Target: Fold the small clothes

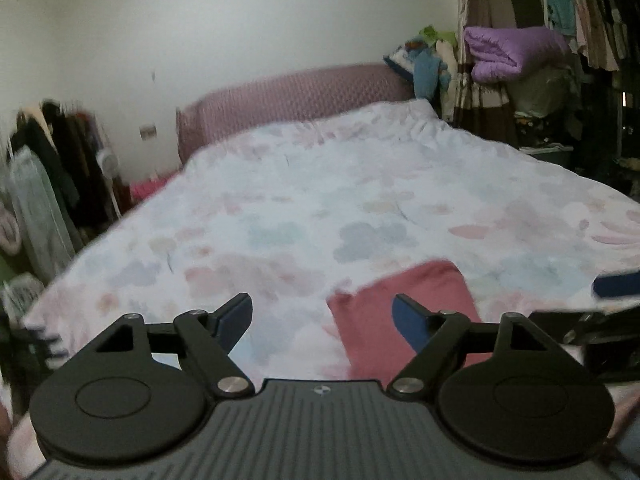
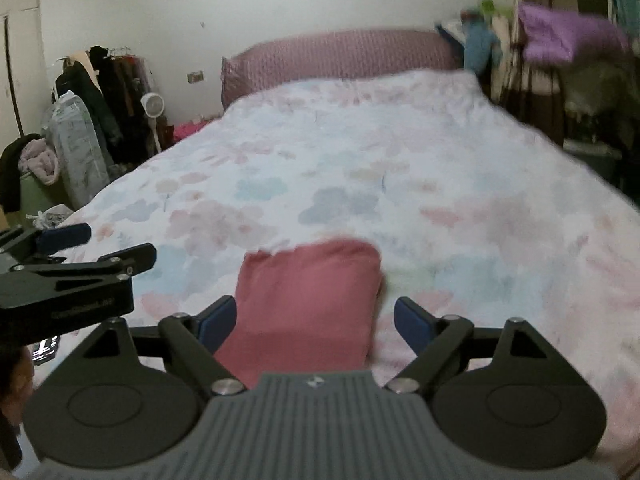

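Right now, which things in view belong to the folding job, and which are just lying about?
Job: red cloth, lying folded on the bed; left gripper and right gripper, both open and empty.

Lying about: purple blanket, hanging clothes, fan.

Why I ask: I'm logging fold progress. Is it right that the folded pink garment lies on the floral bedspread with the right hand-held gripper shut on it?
Not quite. In the right wrist view the right hand-held gripper is open, not gripping; the folded pink garment does lie on the floral bedspread.
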A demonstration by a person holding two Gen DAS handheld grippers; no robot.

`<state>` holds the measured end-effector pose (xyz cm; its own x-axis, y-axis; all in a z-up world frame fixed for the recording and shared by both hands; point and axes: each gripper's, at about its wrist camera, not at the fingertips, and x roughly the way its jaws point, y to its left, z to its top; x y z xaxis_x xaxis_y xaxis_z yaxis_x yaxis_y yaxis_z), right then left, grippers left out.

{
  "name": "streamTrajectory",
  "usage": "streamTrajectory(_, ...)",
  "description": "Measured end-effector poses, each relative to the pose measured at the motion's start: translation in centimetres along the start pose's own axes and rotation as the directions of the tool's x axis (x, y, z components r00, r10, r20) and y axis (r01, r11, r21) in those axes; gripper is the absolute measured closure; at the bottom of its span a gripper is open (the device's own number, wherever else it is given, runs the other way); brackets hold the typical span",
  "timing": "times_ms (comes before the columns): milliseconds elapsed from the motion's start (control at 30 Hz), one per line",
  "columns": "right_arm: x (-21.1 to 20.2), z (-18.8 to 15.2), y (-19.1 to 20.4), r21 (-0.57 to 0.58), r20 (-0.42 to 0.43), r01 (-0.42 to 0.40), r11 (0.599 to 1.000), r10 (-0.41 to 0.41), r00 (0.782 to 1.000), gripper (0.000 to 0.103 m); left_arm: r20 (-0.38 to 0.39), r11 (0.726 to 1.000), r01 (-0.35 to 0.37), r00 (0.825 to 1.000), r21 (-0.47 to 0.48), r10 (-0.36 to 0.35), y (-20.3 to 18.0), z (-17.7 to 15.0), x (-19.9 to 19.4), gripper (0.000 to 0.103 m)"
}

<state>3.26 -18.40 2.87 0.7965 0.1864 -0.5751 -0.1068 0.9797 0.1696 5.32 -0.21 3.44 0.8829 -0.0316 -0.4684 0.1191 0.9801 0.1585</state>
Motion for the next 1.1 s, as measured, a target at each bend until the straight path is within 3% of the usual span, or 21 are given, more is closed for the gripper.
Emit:
streamTrajectory(133, 0.1, -1.9, 0.2, 0.029, -0.061, 0.008, 1.0, -0.006, 0.998, 0.021, -0.032, 0.999, -0.038, 0.999, -0.011, 0.037, -0.5, -1.2, -0.7, 0.01)
streamTrajectory(233, 0.0, -3.0, 0.5, 0.006, -0.098, 0.018, 1.0, -0.017, 0.995, 0.021, -0.088, 0.999, -0.012, 0.996, -0.042, 0.008, -0.6, -2.2, -0.9, 0.01)
streamTrajectory(400, -0.7, -4.5, 1.2, -0.064, -0.119, 0.089, 0.994, -0.096, 0.988, 0.021, -0.192, 0.998, 0.008, 0.981, -0.06, -0.02, -1.0, -3.7, -0.9, 0.01)
streamTrajectory(667, -0.8, -6.1, 1.2, -0.078, -0.19, 0.086, 0.993, -0.1, 0.977, 0.021, -0.291, 0.996, 0.021, 0.956, -0.085, -0.045, -1.8, -5.7, -1.0, 0.01)
streamTrajectory(1100, -0.9, -6.4, 1.1, -0.062, -0.199, 0.096, 0.993, -0.106, 0.974, 0.021, -0.309, 0.997, 0.046, 0.949, -0.057, -0.061, -2.4, -5.8, -1.0, 0.01)
